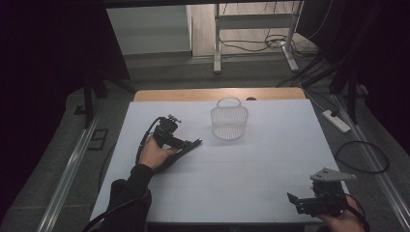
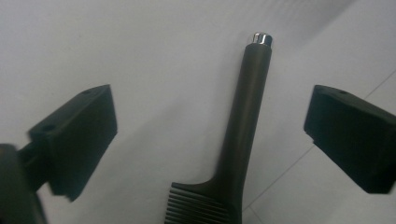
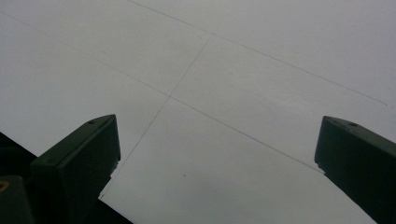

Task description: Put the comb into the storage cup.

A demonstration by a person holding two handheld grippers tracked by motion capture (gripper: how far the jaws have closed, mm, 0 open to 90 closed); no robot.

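While the left gripper [image 2: 210, 126] holds its fingers apart, a dark plastic comb [image 2: 233, 154] lies between them, untouched, on the white table [image 1: 241, 174]; ahead stands a white mesh basket [image 1: 229, 121]. Right gripper [image 3: 215, 154] fingers apart over bare table.

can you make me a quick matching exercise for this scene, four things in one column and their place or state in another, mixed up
Things:
1. comb
2. basket
3. left gripper
4. right gripper

Places or states:
A. white mesh, upright near the table's far edge
B. open over bare table at the near right corner
C. dark, lying flat, silver-tipped handle pointing away between two jaws
D. open, jaws either side of a dark handle, not pressing on it

Pairs: 1-C, 2-A, 3-D, 4-B
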